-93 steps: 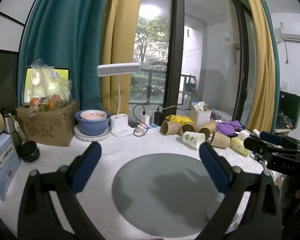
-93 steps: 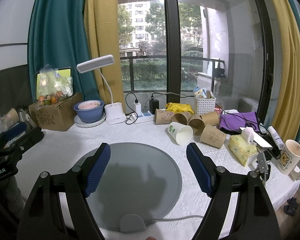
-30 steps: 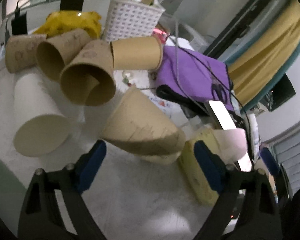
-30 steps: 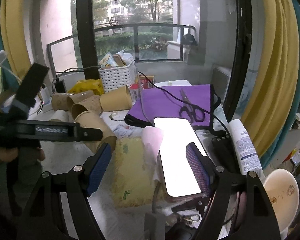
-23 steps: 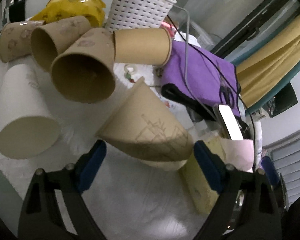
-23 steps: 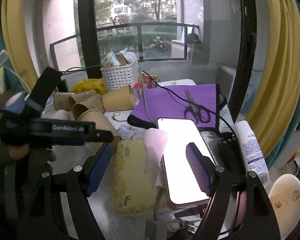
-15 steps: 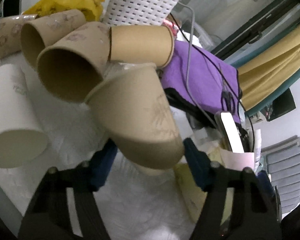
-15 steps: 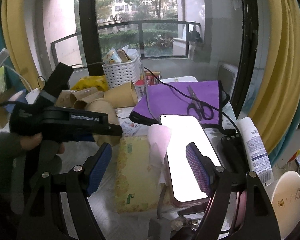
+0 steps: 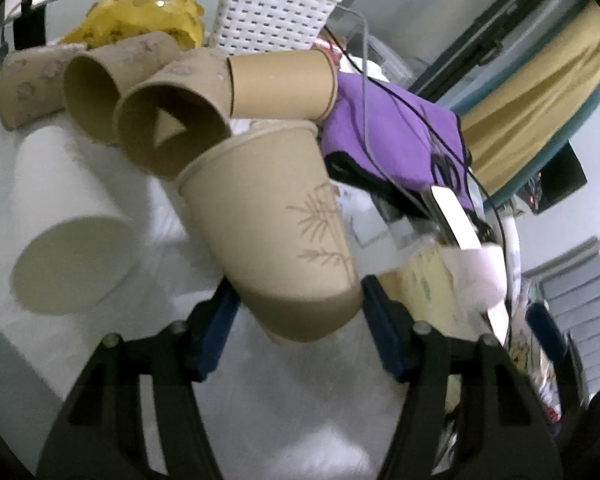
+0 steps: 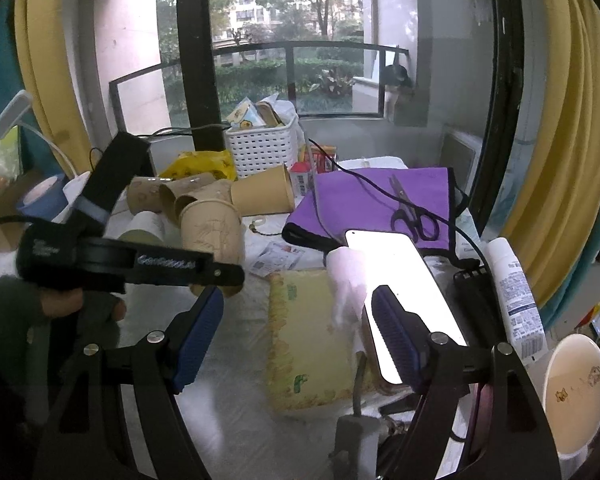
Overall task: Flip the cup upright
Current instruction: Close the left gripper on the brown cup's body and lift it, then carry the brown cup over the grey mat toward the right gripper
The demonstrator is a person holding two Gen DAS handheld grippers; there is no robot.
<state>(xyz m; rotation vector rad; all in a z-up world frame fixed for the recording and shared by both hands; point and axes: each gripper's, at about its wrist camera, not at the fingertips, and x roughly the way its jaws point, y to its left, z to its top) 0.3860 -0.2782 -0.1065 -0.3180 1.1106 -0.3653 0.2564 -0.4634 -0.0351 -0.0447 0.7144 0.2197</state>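
You've got the cup (image 9: pixel 276 232) pinched near its base in the left tool (image 9: pixel 296 320), lifted off the tabletop (image 9: pixel 292 420), tilted w/ rim up & away. Approx. halfway: left to do = finish righting it, set it down. Right tool (image 10: pixel 296 332) is spread wide, holding nothing. Count: 5 more paper cups lying on their sides, 1 white basket (image 9: pixel 272 16).

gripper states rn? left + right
Left gripper: shut on the cup, near its base.
Right gripper: open, holding nothing.
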